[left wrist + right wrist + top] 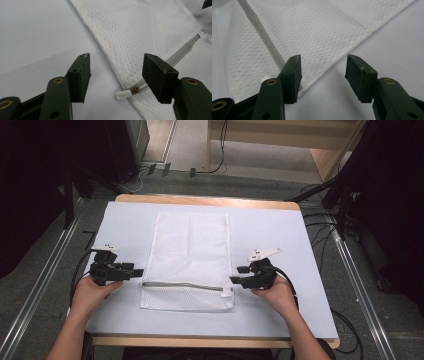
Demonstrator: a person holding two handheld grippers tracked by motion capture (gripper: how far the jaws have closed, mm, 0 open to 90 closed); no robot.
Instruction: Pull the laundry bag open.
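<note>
A white mesh bag [190,255] lies flat in the middle of the pale table [280,235], its grey zipper [182,285] running across near the front edge. My left gripper [139,271] sits at the bag's left edge by the zipper's end, jaws open and holding nothing. In the left gripper view the gripper [116,72] stands over the bag's [140,30] hem, with the clear zipper tab [123,94] below the gap. My right gripper [233,280] rests open at the bag's right edge. In the right gripper view the gripper [323,72] frames the corner of the bag [312,27].
The table's wooden rim [210,200] shows at the far side. Cables [325,227] trail over the floor to the right, and metal rails [360,285] run along both sides. Dark stands [345,195] rise at the back corners.
</note>
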